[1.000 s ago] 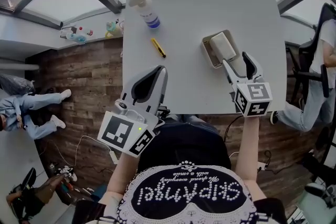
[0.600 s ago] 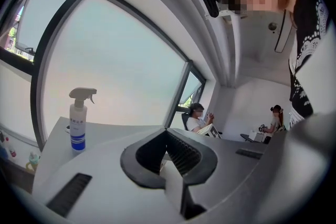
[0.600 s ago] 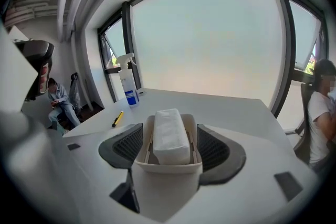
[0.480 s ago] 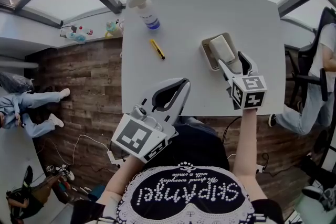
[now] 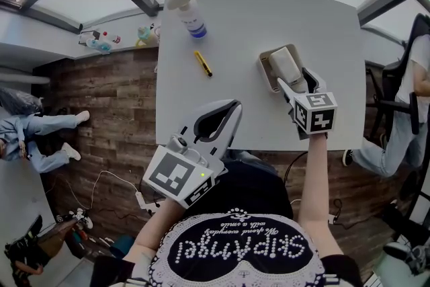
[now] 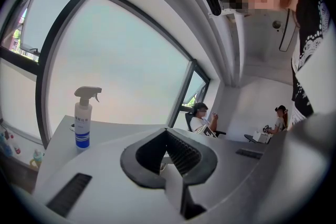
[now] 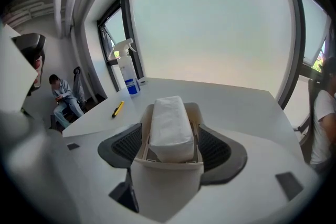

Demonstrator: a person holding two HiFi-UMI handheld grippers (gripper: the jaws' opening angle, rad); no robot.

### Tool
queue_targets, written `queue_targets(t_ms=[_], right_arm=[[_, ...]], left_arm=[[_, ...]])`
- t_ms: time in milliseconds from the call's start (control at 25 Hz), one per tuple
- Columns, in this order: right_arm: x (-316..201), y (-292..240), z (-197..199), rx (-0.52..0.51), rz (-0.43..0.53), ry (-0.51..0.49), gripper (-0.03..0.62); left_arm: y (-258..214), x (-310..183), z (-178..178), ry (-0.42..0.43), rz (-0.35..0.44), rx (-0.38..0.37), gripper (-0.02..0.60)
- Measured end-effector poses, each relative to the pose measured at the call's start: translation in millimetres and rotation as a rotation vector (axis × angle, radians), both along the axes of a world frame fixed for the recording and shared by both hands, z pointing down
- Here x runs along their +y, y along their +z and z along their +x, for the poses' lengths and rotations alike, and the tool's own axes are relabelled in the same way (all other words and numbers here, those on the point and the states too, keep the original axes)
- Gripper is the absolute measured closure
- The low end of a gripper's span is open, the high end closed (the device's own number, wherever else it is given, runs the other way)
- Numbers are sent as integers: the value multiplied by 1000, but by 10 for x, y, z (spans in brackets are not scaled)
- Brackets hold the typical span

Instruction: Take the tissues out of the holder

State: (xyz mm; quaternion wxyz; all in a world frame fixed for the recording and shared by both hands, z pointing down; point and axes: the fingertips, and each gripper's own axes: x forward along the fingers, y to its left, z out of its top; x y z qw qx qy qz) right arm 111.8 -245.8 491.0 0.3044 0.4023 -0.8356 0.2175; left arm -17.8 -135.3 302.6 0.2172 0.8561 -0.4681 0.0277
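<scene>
Your left gripper (image 5: 228, 112) has swung in from the left since a second ago and now hangs over the near edge of the table (image 5: 255, 17). Your right gripper (image 5: 297, 83) has dropped closer onto the holder (image 5: 264, 68), and its jaws have just been opening.

Head view first: the table is a plain matte white slab with rounded corners. It sits on a dark wood-plank floor (image 5: 111, 97) under big slanted windows. At the far left of it there's a spray bottle (image 5: 191, 13) with a white trigger and a blue label, and a small yellow pen-shaped tool (image 5: 203, 63) lies near that. The beige rectangular holder is on the right side, with the white tissues (image 5: 285, 64) still sitting in it.

Left gripper view: your jaws are closed tip to tip with nothing between them, and you can see their ribbed black pads. Past them the bottle stands upright on the table, with dark window frames behind it. Two seated people (image 6: 201, 115) are at the back of the room.

Right gripper view: your jaws are spread wide and straddle the near end of the holder. The ribbed pads sit just beside its outer walls, and I can't tell whether they graze it. The tissues are a soft, slightly wrinkled white block that stands higher than the smooth plastic tray. The yellow tool and the bottle are further back on the left.
</scene>
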Motion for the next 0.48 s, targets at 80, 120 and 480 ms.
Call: queue_targets(t_ms=[80, 120, 480], right_arm=[[-8, 23, 2, 10, -7, -6, 273], [-10, 33, -1, 13, -12, -9, 275], [-34, 151, -61, 31, -64, -27, 275]], left_arm=[[-8, 0, 2, -3, 1, 1, 580], [-10, 1, 1, -5, 1, 1, 580], [-16, -21, -15, -20, 2, 3, 580]])
